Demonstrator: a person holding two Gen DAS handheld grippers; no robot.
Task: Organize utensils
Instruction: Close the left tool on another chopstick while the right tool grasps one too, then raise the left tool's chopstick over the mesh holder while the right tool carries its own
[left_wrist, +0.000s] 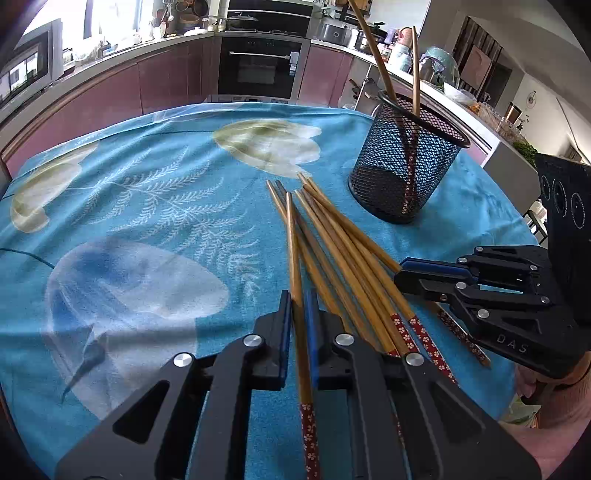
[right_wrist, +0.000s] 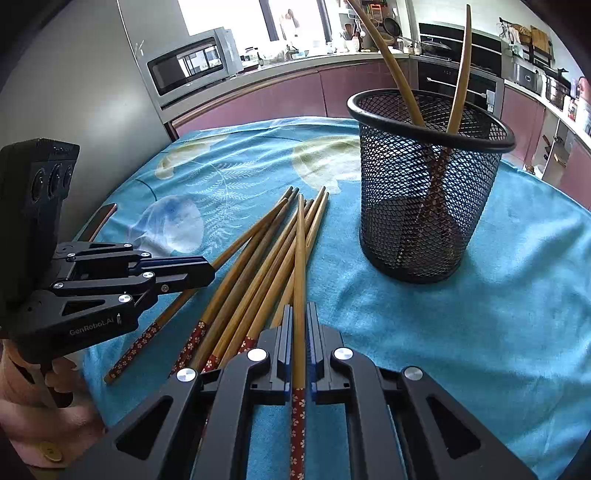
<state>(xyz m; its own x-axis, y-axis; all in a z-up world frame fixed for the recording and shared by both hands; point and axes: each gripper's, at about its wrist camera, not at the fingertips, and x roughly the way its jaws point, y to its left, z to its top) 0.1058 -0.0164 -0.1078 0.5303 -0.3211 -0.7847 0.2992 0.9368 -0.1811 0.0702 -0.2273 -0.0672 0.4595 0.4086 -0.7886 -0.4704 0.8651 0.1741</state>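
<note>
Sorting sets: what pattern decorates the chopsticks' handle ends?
Red with small white flowers; clearest in right wrist view.

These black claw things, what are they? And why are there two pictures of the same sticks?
They are grabbing tools, one in each of a person's hands. Each carries a camera looking along its fingers, so you get two pictures of one table. One picture looks from the left gripper, which pinches one chopstick. The other looks from the right gripper, pinching another chopstick. More chopsticks lie in a pile on the blue cloth. Two already stand in the black mesh cup.
</note>
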